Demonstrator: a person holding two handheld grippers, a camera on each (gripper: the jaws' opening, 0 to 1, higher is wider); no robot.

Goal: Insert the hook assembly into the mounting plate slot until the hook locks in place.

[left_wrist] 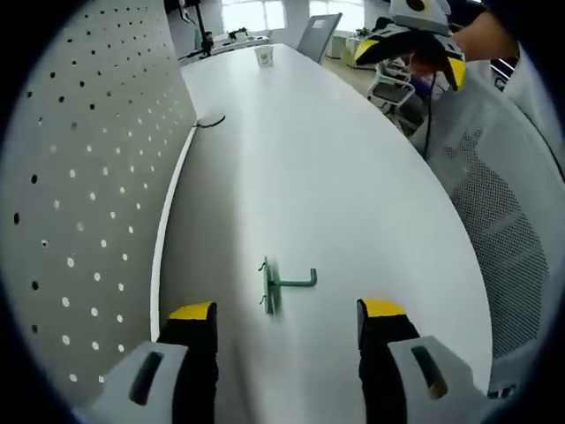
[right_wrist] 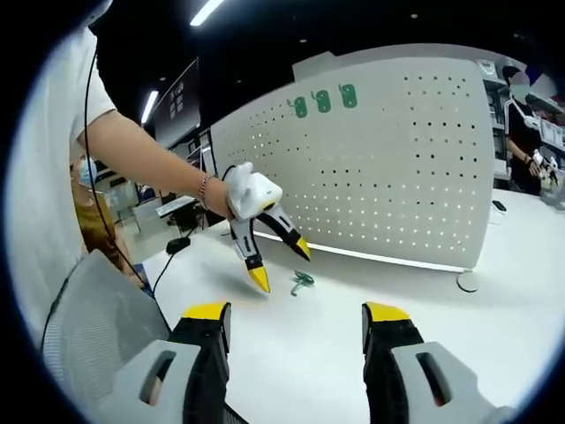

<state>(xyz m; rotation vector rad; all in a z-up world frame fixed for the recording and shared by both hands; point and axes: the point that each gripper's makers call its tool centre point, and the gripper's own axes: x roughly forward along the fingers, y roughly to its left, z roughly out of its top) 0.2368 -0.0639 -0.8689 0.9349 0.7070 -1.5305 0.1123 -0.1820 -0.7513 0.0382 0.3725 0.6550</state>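
Untouched, the thin green wire hook assembly lies on the smooth white table, both grippers' jaws wide.

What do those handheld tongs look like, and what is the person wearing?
Each pair of tongs has two black fingers capped with yellow tips, set in light grey mounts with slots. The left tongs carry a white body at the hand, and the right tongs a pale one. The person wears a white short sleeve, a wrist bracelet, and a thin dark cable hangs nearby.

Green hook assembly lies on table near pegboard.
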